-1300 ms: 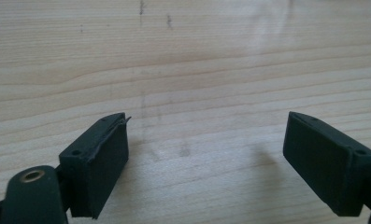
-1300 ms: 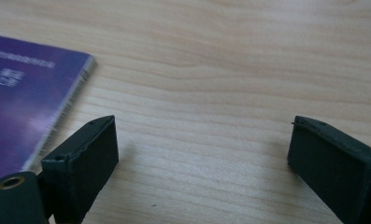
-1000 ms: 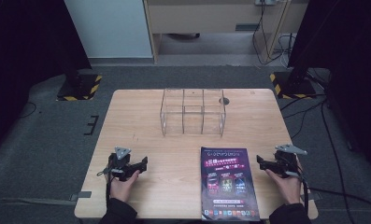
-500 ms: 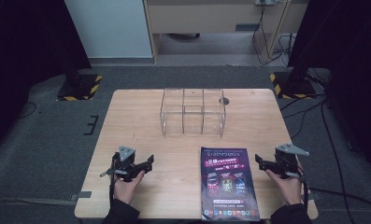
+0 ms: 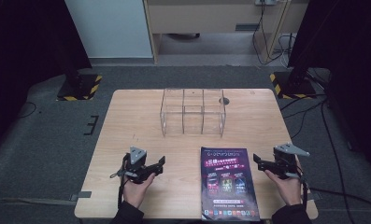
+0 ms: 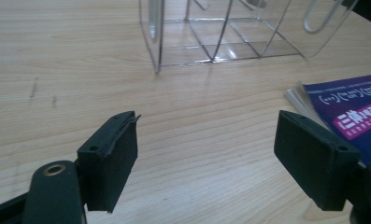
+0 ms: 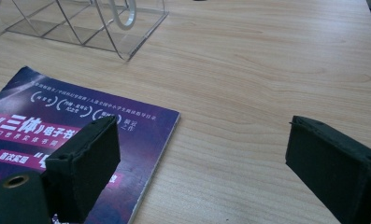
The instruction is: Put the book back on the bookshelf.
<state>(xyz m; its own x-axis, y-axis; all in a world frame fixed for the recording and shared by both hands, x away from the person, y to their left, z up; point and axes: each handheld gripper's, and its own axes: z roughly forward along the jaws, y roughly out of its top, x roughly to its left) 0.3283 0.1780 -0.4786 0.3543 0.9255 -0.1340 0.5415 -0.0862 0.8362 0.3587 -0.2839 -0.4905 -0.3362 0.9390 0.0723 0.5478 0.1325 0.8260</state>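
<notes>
The left gripper (image 5: 160,163) and right gripper (image 5: 258,161) hover near the surface's (image 5: 127,121) front edge, jaws apart and empty. The left jaws have just been closing slightly. A purple book (image 5: 227,183) lies flat between them.

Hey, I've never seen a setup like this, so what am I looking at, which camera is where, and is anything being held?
A person sits at a wooden table and holds a hand tool with two black jaws in each hand. One picture comes from a camera above the table. There the left gripper is at the left and the right gripper at the right. The other two pictures come from small cameras riding on the grippers, each looking out between its own jaws. On the table lie a purple book, flat, and behind it a clear plastic rack with dividers. Nothing is held: both grippers have their jaws wide apart with only bare table between them. The book lies between the two hands, nearer the right one.
</notes>
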